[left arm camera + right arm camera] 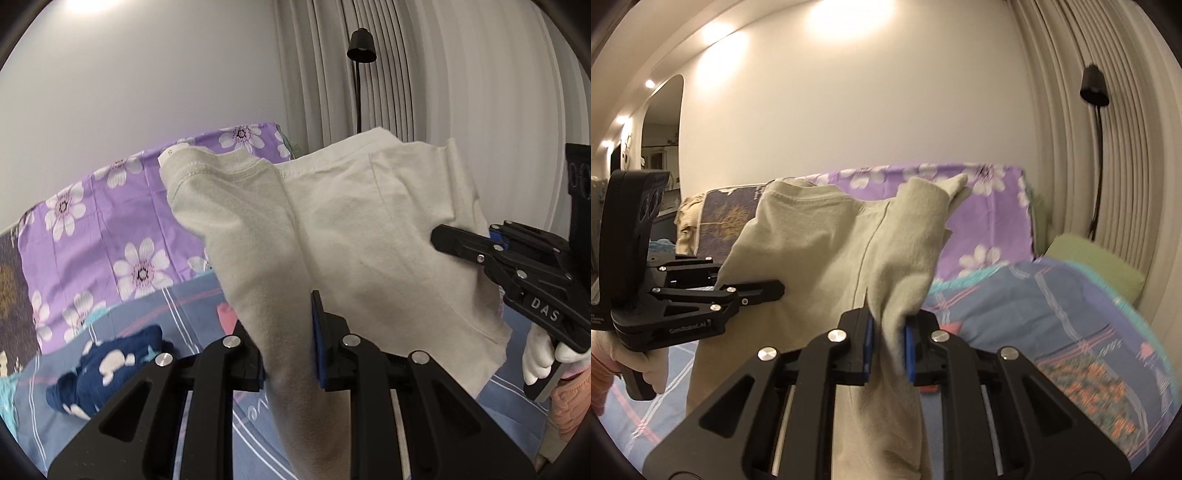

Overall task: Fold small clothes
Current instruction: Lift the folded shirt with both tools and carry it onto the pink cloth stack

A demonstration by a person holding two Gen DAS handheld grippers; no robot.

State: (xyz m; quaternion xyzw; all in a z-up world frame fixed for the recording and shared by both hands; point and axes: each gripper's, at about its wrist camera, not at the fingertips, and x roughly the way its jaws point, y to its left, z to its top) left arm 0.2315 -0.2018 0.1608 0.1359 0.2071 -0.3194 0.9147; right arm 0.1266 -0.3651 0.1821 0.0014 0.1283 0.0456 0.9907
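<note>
Beige T-shirt (332, 229) hung in the air above the bed (1052, 314), stretched between both tongs. Left tongs (290, 345) were clamped on one bunched edge; right tongs (888, 349) were clamped on the other. Navy patterned garment (103, 369) lay crumpled on the bed below.

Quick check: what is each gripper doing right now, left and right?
Left gripper: closed on the beige T-shirt, cloth pinched between its pads.
Right gripper: closed on the same beige T-shirt, which hangs lifted between the two.
</note>
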